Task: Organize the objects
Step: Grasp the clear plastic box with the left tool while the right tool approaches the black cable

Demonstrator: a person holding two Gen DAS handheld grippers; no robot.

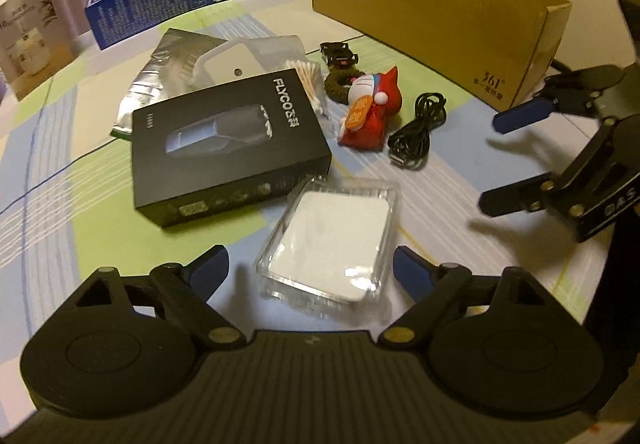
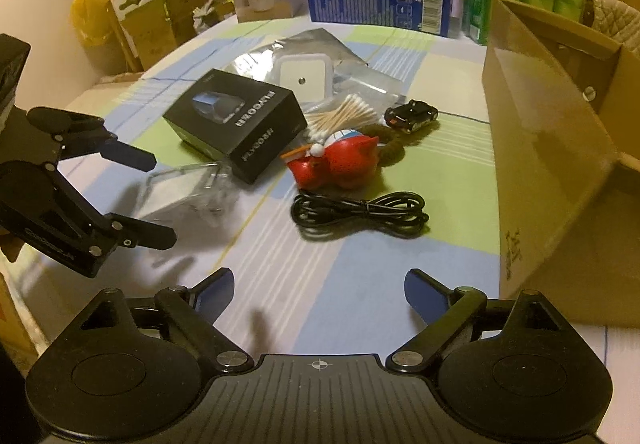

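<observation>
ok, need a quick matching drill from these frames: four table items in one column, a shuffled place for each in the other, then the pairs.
Items:
1. black FLYCO box
2. clear plastic case with white insert
3. coiled black cable
4. small black toy car

Places:
A. farthest back, beside the cotton swabs
B. in front of the red figurine
C. between the left gripper fingers
D. on the silver foil bag

Pairs: 1-D, 2-C, 3-B, 4-A
</observation>
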